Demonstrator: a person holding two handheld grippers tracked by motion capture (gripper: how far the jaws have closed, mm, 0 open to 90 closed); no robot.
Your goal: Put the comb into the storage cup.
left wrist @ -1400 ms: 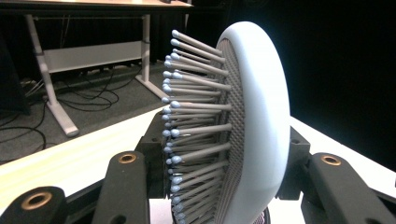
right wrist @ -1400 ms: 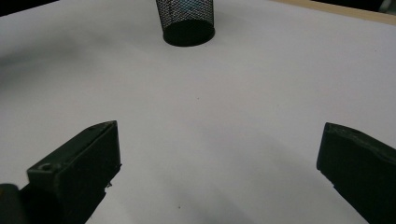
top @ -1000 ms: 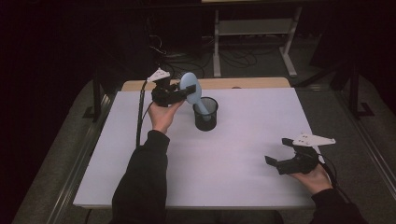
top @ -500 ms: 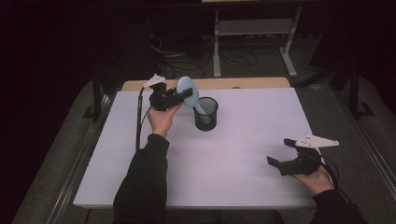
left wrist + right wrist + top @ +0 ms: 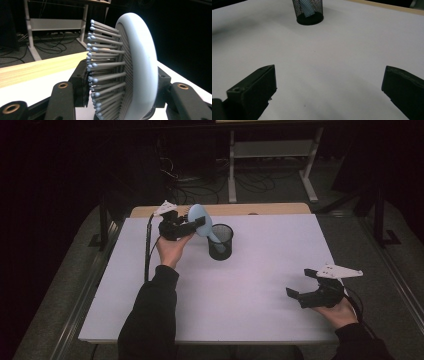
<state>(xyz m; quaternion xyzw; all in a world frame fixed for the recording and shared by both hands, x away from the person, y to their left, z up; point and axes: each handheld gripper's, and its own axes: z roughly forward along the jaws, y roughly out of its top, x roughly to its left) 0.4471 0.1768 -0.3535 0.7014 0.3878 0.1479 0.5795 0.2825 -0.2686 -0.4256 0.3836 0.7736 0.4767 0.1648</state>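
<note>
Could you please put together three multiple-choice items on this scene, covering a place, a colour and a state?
1. Where does the handle of the hairbrush sit?
A. Flat on the table
B. Inside the black mesh cup
C. Between the right gripper's jaws

2. What colour is the hairbrush?
A. Red
B. Light blue
C. Yellow

3. How do the jaws of the right gripper stand?
A. Shut on a pen
B. Shut with nothing between them
C. Open with nothing between them

Answers:
1 B, since the high view shows the handle going down into the cup while the head leans out over the rim.
2 B, since the head and bristles look pale blue in the left gripper view.
3 C, since the right gripper view shows bare white table between two jaws set wide apart.
</note>
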